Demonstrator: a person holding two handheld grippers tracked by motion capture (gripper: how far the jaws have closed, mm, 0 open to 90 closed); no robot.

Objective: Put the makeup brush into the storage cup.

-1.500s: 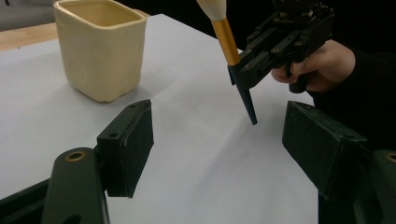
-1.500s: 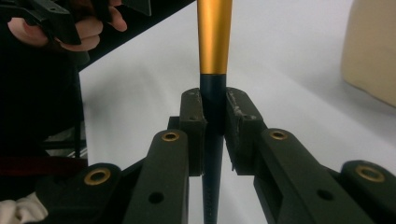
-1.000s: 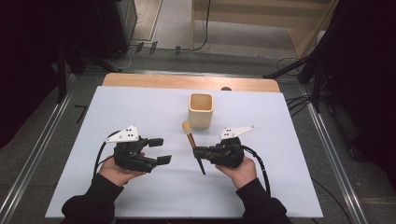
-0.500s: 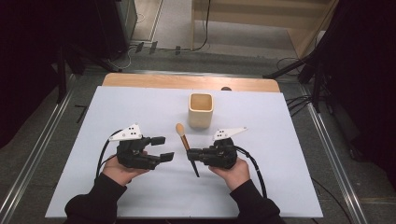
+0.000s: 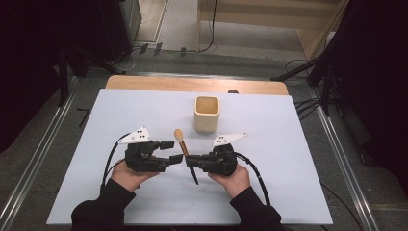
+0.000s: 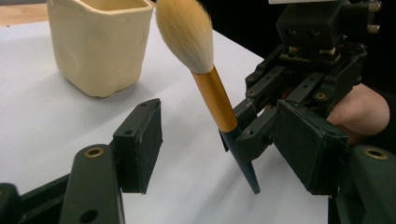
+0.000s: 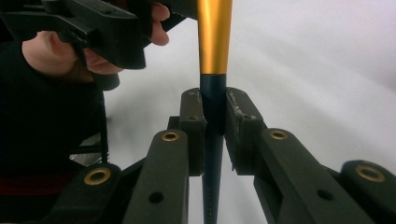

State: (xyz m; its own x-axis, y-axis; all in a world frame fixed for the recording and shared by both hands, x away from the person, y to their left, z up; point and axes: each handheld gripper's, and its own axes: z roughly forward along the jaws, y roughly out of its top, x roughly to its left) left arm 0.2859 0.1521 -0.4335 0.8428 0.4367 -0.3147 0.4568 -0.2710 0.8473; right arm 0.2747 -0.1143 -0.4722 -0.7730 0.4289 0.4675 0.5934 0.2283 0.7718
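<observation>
Both hands have drawn back toward the person since a second ago, so the brush (image 5: 185,155) now stands farther from the cup (image 5: 207,114) and nearer the left hand-held gripper (image 5: 174,153), which has closed in on it. Nearest the person, the right hand-held gripper (image 5: 188,161) is clamped on the brush's dark lower handle, just below the gold ferrule; in the right gripper view the jaws pinch it squarely, with the shaft running up between them. The brush leans, bristles toward the cup and pointed tail toward the person, held clear of the white surface (image 5: 288,144). The left hand-held gripper's jaws stand apart beside the brush, apparently not yet touching it. This looks like a handover on the way to dropping the brush in the cup, which stands well beyond the brush, upright and apparently empty. To do it well, the left jaws should slide in around the gold ferrule above the right grip, square to the shaft, and close fully before the right lets go; a skewed pinch on that tapered, smooth handle could let it swivel. Hard to judge: whether the tail tip is touching the surface, how much clearance the left jaws have around the handle, and the cup's inside, seen only from above and cut off in the left gripper view.
</observation>
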